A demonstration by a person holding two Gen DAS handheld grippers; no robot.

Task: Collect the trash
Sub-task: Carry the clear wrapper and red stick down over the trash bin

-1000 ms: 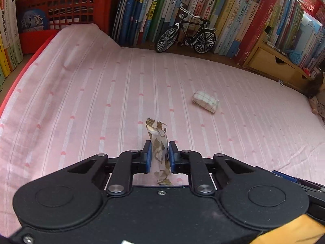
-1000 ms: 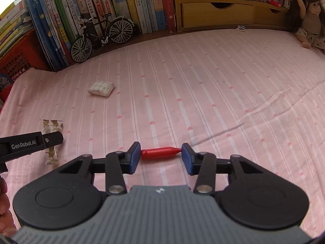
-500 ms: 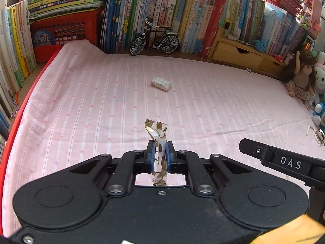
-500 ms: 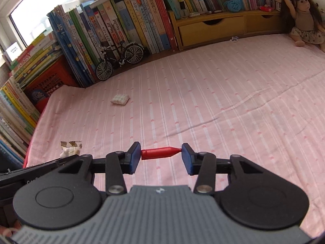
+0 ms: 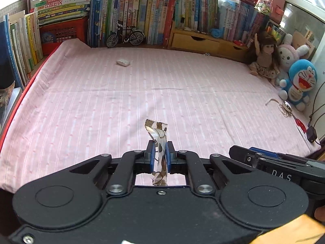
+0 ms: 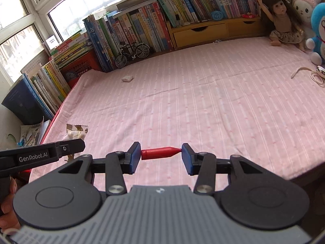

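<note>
Both grippers carried trash above the pink bed.
The left gripper [image 5: 158,156] pinched a crumpled wrapper [image 5: 157,140] upright; the right gripper [image 6: 161,158] clamped a red tube [image 6: 160,153] endwise. A white packet [image 5: 123,62] lay on the bed [image 5: 101,105], near the toy bicycle [image 5: 125,36].

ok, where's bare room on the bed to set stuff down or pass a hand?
Most of the pink striped sheet is bare: the whole middle, from the white packet near the toy bicycle across to the doll. Crowded along the right edge: doll, plush toys, cord and cables.
</note>
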